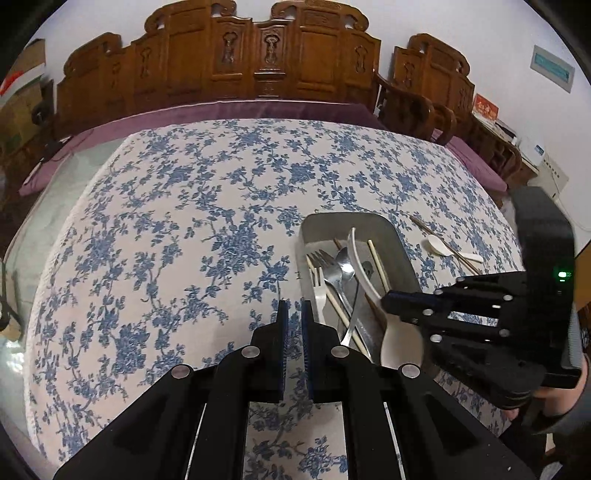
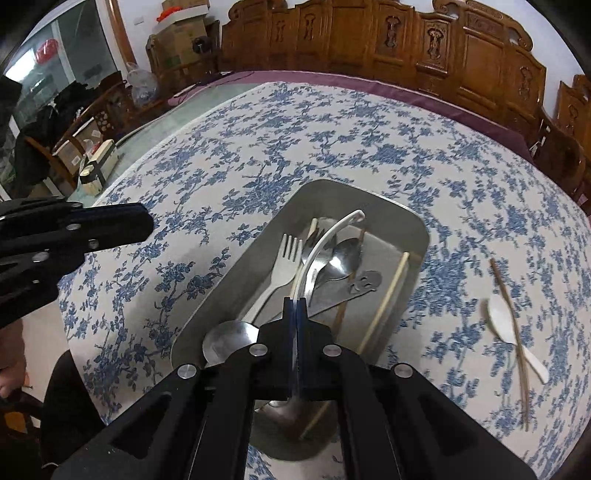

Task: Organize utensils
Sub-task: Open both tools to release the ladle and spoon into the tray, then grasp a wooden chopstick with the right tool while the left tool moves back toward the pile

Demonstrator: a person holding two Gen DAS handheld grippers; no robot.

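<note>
Steel tray [image 2: 373, 206] holds forks, spoons, chopsticks; right tongs [image 2: 295, 306] pinch white spoon [image 2: 321, 240], left tongs [image 1: 294, 314] narrow

Home dining room. Round worktop [image 1: 177, 229] under blue floral tablecloth [image 2: 258, 147]; carved wooden high-back chairs [image 1: 258, 62] along the far side, purple seat cushions [image 1: 236, 110]; cardboard boxes [image 2: 181, 33] stacked in a corner; glass door [image 2: 62, 55]; metal cutlery tray [image 2: 373, 206] with forks, spoons, chopsticks.

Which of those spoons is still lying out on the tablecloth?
The small white spoon, crossed by brown chopsticks right of the metal tray; the other spoons are in or over the tray.
</note>
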